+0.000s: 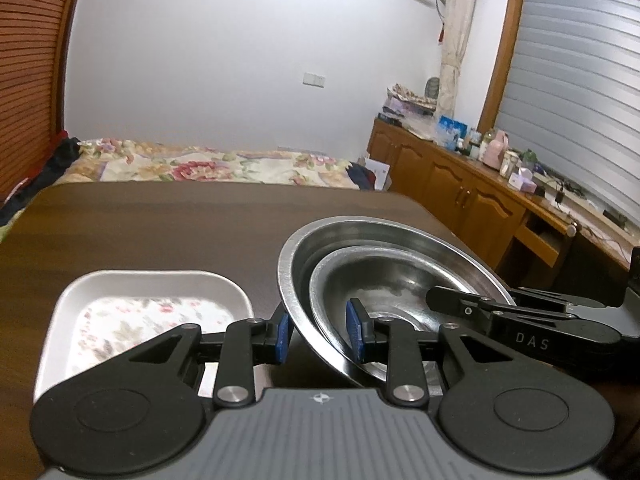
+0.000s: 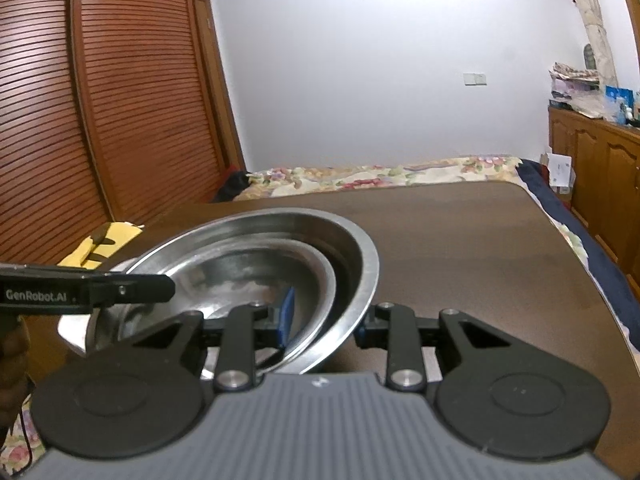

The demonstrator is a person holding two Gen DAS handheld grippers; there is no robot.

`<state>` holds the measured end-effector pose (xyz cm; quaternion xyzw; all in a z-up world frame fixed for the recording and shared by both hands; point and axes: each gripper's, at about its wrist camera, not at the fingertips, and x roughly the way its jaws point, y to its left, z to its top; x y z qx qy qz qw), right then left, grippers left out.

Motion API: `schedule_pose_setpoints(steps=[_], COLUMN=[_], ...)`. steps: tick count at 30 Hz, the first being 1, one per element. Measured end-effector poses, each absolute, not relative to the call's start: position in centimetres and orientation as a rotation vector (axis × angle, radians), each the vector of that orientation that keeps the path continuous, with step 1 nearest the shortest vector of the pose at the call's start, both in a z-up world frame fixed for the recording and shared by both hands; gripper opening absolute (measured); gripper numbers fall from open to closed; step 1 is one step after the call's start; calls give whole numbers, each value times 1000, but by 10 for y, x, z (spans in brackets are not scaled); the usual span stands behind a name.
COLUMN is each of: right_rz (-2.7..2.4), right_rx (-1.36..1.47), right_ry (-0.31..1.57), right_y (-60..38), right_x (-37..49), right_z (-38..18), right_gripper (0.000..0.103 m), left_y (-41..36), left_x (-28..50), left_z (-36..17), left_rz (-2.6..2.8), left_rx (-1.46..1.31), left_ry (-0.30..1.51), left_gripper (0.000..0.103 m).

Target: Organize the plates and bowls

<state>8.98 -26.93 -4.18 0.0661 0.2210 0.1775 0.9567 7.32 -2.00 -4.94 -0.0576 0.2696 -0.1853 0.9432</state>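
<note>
Nearest the left wrist camera, the left gripper is seen with its blue pads standing on either side of the near rims of two nested steel bowls: one pad lies outside the large bowl, the other inside the small bowl. Whether the pads are actually pressed onto the metal cannot be told, since a gap appears to remain on the inner side. Left of the large bowl, a white rectangular plate with a flowered pattern is set flat on the dark brown table; its edge is just beside the bowl. At the right of the bowls, the right gripper is seen reaching over their rim.

From the right wrist view, the right gripper is likewise placed astride the rims of the large bowl and the small bowl, one blue pad being inside and the other finger outside. The small bowl is nested off-centre inside the large one. The left gripper is seen across the bowls, over their far rim.

Beyond the table, a bed with a flowered cover is seen, with a louvred wooden wardrobe beside it and a wooden sideboard along the window.
</note>
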Motion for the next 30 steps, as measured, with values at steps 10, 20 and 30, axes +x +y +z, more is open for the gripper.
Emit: schedule_pose_setpoints(steps=[10,20,30], right_rz=[450,538,592], right_rx=[118,77,33], right_ry=[433,449,477], right_y=[-239,-204,-179], right_x=[99,104,109], right_z=[-30,-30,-30], right_gripper=[31,31,31], left_y=[17,56,76], left_x=[67,61,59], left_z=[-33,-35,-42], left_rz=[-305,-221,-162], left_rx=[-134,-159,-178], left_ry=[512,517,529], left_gripper=[31,31,31])
